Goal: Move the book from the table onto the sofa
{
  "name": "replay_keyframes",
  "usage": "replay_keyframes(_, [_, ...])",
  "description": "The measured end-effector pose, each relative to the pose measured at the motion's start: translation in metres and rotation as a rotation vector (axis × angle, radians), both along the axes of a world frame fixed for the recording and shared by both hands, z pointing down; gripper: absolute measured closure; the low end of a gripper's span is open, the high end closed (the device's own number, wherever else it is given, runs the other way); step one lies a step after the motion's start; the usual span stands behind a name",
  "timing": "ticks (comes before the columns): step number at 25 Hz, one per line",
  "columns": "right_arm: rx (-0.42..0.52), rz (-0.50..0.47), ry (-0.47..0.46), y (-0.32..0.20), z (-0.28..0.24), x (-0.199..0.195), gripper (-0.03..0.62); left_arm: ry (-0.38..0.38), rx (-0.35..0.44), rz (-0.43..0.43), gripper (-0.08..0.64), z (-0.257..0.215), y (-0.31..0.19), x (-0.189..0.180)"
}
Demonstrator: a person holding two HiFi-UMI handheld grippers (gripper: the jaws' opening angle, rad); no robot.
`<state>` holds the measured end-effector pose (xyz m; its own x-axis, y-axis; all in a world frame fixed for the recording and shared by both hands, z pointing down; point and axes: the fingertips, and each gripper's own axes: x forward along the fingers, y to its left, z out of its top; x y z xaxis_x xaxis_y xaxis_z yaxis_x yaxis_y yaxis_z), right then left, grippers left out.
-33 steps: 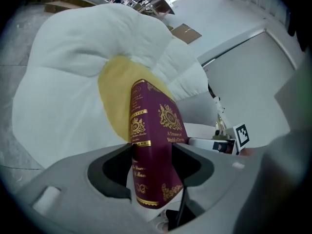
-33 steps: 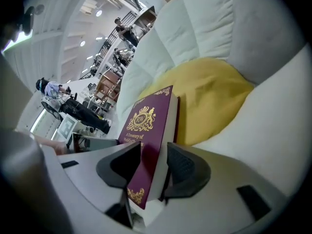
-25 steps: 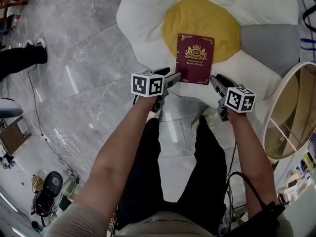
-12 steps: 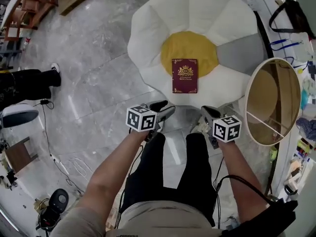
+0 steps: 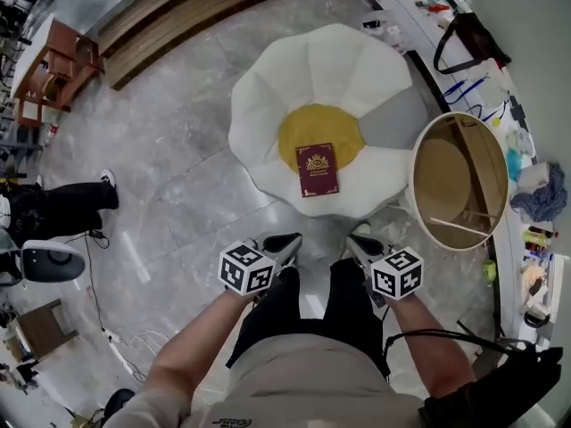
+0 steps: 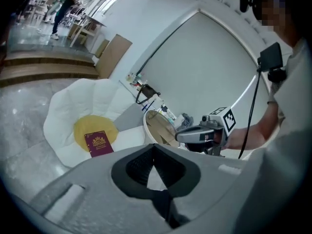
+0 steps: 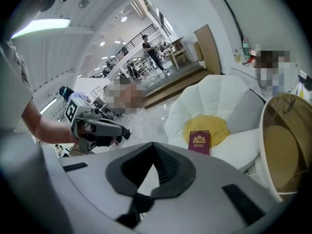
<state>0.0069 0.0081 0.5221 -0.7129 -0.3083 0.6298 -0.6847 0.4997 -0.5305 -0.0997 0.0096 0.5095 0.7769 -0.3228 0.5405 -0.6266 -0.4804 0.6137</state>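
A maroon book (image 5: 318, 169) with a gold crest lies flat on the flower-shaped sofa (image 5: 268, 105), across the edge of its yellow centre onto a white petal. Both grippers hang well back from it, above the person's legs. My left gripper (image 5: 287, 242) and right gripper (image 5: 355, 242) are shut, with nothing between their jaws. In the left gripper view the jaws (image 6: 154, 147) meet, with the book (image 6: 99, 143) far beyond and the right gripper (image 6: 201, 134) alongside. The right gripper view shows its jaws (image 7: 153, 146) closed, the book (image 7: 199, 141) distant and the left gripper (image 7: 100, 128) at the left.
A round table (image 5: 459, 178) with a white rim stands just right of the sofa. Small clutter and a black bag (image 5: 468, 38) line the right wall. Another person's leg and shoe (image 5: 62, 208) are at the left, with wooden steps (image 5: 178, 12) behind the sofa.
Both grippers have risen and drawn back from the sofa, which now looks smaller and farther away. The book stays where it lay on the cushion.
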Motion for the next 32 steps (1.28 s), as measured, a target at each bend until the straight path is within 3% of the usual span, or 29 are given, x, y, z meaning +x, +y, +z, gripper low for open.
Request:
replay_keyframes(8, [0.116, -0.062, -0.006, 0.026, -0.095, -0.008, 0.58, 0.011, 0.053, 0.124, 0.552, -0.103, 0.042, 0.013])
replay_keyframes(15, [0.199, -0.078, -0.001, 0.044, -0.152, -0.013, 0.58, 0.023, 0.123, 0.203, 0.552, -0.16, 0.065, 0.018])
replay_keyframes(26, [0.306, -0.062, 0.019, 0.057, -0.199, -0.028, 0.58, 0.018, 0.191, 0.258, 0.552, -0.187, 0.08, 0.004])
replay_keyframes(32, [0.319, -0.057, 0.028, 0.064, -0.204, -0.039, 0.58, 0.023, 0.203, 0.271, 0.552, -0.188, 0.077, -0.004])
